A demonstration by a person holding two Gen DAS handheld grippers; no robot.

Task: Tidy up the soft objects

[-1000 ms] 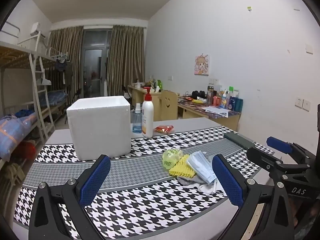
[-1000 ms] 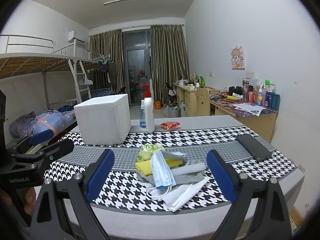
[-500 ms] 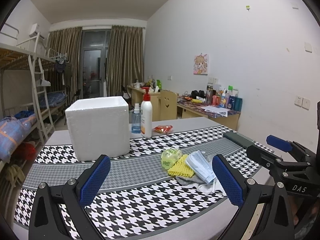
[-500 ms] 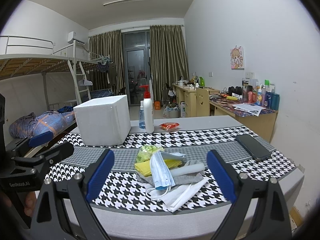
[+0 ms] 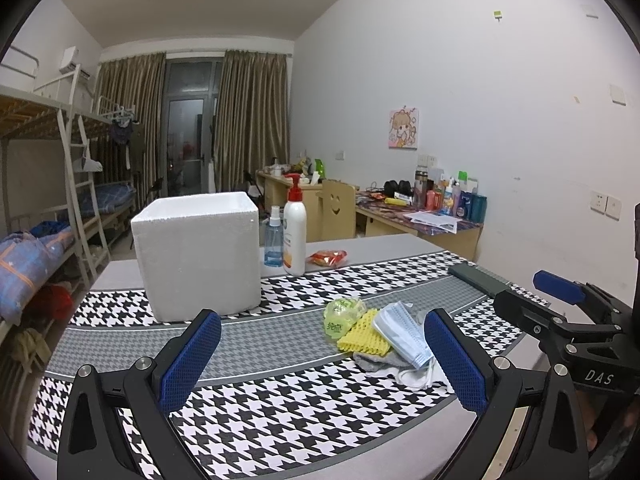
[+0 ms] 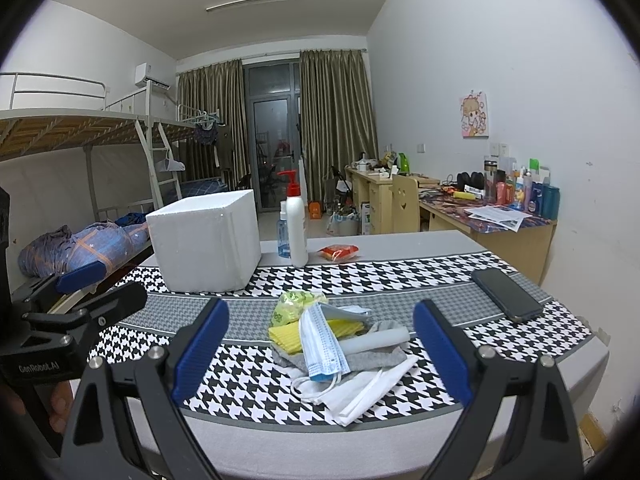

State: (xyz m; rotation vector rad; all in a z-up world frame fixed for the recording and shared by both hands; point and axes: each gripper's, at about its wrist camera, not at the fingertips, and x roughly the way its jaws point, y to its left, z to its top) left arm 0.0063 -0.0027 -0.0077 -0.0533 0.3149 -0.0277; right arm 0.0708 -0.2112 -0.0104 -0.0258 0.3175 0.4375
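Note:
A pile of soft things lies on the houndstooth cloth: a blue face mask, a yellow sponge, a green plastic bag, a grey cloth and a white mask. The pile also shows in the left wrist view, with the blue mask and the yellow sponge. A white foam box stands behind on the left. My left gripper is open and empty, short of the pile's left side. My right gripper is open and empty, just in front of the pile.
A lotion pump bottle, a small blue spray bottle and a red snack packet stand behind the box. A black phone lies at the table's right. Bunk beds stand left, cluttered desks right.
Both views shift only slightly; the left gripper has drifted a little. The pile and the box have not moved, and both grippers stay open.

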